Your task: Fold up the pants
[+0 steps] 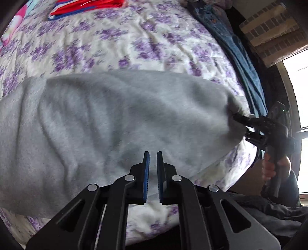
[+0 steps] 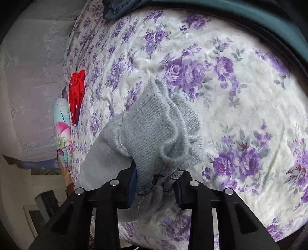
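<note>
Grey fleece pants lie spread across the floral bedspread, blurred by motion. My left gripper hovers just above their near edge, its blue-padded jaws a narrow gap apart with nothing between them. My right gripper shows at the right of the left wrist view, clamped on the pants' right end. In the right wrist view the right gripper is shut on the bunched ribbed cuffs of the pants, lifted a little off the bedspread.
A red and blue garment lies at the bed's far side and also shows in the right wrist view. Blue jeans lie along the bed's right edge. A flowered pillow sits at the left.
</note>
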Demonstrator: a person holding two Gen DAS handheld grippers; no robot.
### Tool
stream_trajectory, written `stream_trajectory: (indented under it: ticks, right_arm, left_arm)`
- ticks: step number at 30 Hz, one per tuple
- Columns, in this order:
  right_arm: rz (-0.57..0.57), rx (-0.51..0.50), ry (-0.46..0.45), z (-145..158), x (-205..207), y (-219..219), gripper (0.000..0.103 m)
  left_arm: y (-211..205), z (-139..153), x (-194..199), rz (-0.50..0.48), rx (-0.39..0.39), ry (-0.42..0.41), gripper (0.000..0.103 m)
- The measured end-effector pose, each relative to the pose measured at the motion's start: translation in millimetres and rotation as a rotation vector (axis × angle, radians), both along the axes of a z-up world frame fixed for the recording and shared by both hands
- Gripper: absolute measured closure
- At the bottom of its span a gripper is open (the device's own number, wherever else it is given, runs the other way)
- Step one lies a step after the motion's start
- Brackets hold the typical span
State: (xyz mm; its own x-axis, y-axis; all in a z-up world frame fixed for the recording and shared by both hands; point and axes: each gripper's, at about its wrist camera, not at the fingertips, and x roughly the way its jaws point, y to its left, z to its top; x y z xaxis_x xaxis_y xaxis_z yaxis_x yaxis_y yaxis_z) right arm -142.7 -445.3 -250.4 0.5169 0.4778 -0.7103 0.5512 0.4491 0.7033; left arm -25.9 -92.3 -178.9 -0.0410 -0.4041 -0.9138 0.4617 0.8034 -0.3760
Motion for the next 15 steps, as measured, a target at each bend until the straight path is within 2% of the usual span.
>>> stream_trajectory:
  ticks: [2,5,8,11,15]
  right_arm:
    - [0.042,-0.014,0.013,-0.2,5.2,0.8,0.069]
    - [0.109,-0.049,0.026,2.0,13.0,2.7,0.068]
    - [0.156,-0.073,0.029,3.5,17.5,4.3,0.068]
    - [0.204,-0.112,0.025,9.6,21.7,8.8,0.069]
    - [0.245,-0.172,-0.022,35.6,26.2,16.7,0.07]
  left_arm:
    - [-29.6,7.6,1.1,-0.003,-0.051,0.003,0.098]
    - [-73.0,-1.3,4.8,0.009,-0.088,0.007,0.098]
    - [-107.6,-33.2,2.0,0.023,-0.05,0.025,0.1]
    - [-121.1,-65.5,0.0,0.044,0.011,0.019,0.1]
    - [-111.1,-67.4,-0.4,0.114,-0.037,0.048,0.1]
